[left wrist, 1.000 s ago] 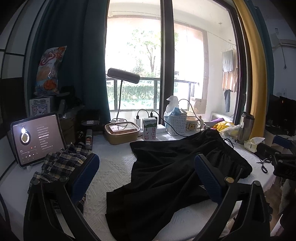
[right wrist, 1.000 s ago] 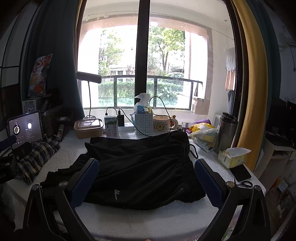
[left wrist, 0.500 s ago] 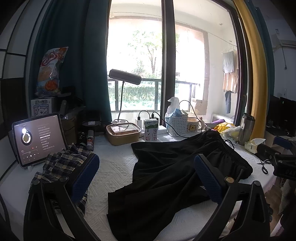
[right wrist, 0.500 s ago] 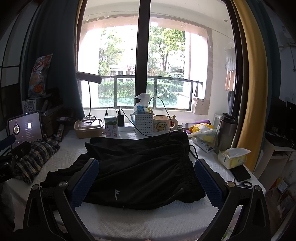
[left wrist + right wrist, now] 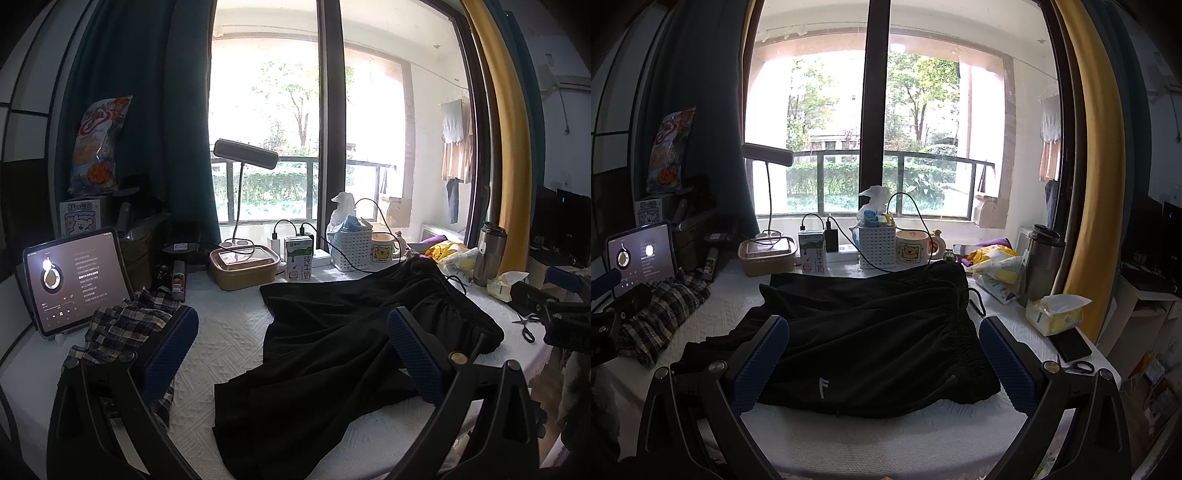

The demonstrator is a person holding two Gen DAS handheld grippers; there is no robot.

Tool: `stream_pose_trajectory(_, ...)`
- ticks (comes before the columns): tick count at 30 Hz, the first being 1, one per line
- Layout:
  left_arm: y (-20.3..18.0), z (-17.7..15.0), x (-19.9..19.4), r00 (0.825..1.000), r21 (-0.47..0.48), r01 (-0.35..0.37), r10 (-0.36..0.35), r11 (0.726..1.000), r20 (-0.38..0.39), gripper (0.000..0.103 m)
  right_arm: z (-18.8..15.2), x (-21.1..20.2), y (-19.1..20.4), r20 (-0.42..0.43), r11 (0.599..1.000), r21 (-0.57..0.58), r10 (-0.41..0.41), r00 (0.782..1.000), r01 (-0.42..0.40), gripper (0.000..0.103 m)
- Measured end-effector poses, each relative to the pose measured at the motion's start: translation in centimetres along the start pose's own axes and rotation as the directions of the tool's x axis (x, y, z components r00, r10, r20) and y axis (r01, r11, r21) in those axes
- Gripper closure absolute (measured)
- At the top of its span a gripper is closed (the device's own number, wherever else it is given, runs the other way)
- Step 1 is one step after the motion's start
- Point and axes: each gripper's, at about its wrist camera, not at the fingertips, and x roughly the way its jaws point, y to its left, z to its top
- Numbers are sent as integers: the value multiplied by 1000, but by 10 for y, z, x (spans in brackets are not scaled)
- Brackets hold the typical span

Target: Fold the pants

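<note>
Black pants [image 5: 871, 332] lie loosely spread on the white tabletop [image 5: 886, 435], waistband toward the tumbler [image 5: 1039, 266], legs trailing toward the plaid cloth [image 5: 657, 314]. A small pale logo on the pants faces the near edge.

The left tongs [image 5: 291, 354] hang above the tabletop with fingers wide apart, gripping nothing; one blue pad [image 5: 170, 354] is over the plaid cloth [image 5: 122, 332], the other over the pants [image 5: 332, 350]. The right tongs [image 5: 882, 365] are also spread wide and empty, framing the pants near the waistband.

Behind the pants stand a milk carton [image 5: 812, 254], a white basket [image 5: 877, 245] and a mug [image 5: 911, 251]. A lit tablet [image 5: 74, 280] leans just beyond the plaid cloth.
</note>
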Motion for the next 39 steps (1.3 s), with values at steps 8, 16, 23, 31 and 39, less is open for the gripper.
stream_pose_trajectory(8, -4, -1, 0, 1000, 5, 0, 0, 1000, -1, 2, -1, 0, -1, -1, 1000, 2, -1, 1000, 1, 0)
stream_pose_trajectory(16, -7, -4, 1, 1000, 9, -1, 1, 1000, -14, 2, -3, 2, -3, -9, 1000, 5, -2, 1000, 2, 0)
stream_pose_trajectory(23, -6, -10, 12, 999, 7, 4, -4, 1000, -47, 2, -9, 11, -4, -36, 1000, 10, -4, 999, 5, 0)
stream_pose_trajectory(31, -2, -34, 40, 985, -4, 19, -19, 1000, -173, 2, -27, 34, -17, -97, 1000, 21, -17, 995, 19, 0)
stream_pose_trajectory(39, 11, -81, 72, 947, -1, -29, 27, 1000, -319, 2, -63, 73, -56, -216, 997, 24, -72, 974, 79, 0)
